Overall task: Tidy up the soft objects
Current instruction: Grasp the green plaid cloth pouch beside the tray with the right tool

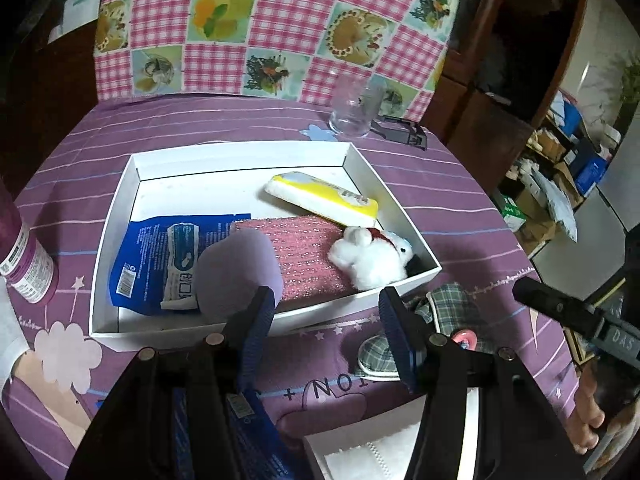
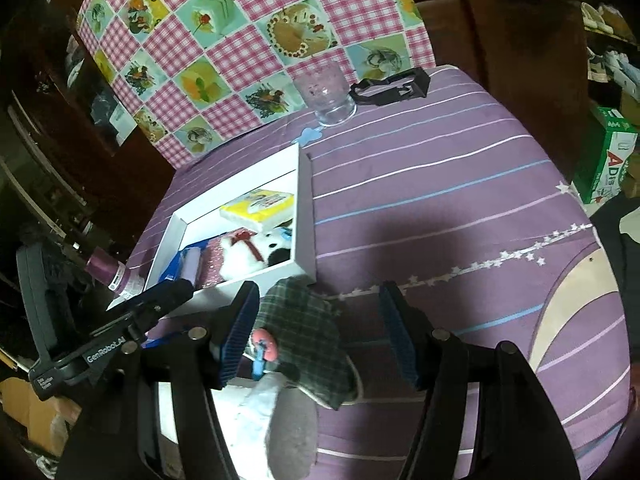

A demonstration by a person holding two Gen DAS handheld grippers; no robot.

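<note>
Fluffy white plush toy [image 1: 370, 258], glittery pink sponge [image 1: 304, 252], matt white cardboard box [image 1: 116, 216].

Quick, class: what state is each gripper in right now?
Left gripper: open, holding nothing.
Right gripper: open, its jaws astride the plaid slipper, not gripping it.

A packet [image 1: 160, 264], sponge [image 1: 304, 256], plush toy [image 1: 372, 258] and tissue pack [image 1: 324, 198] were laid in the box [image 1: 240, 156]. A slipper [image 1: 444, 312] was set near it; a glass [image 1: 354, 110] stood beyond.
</note>
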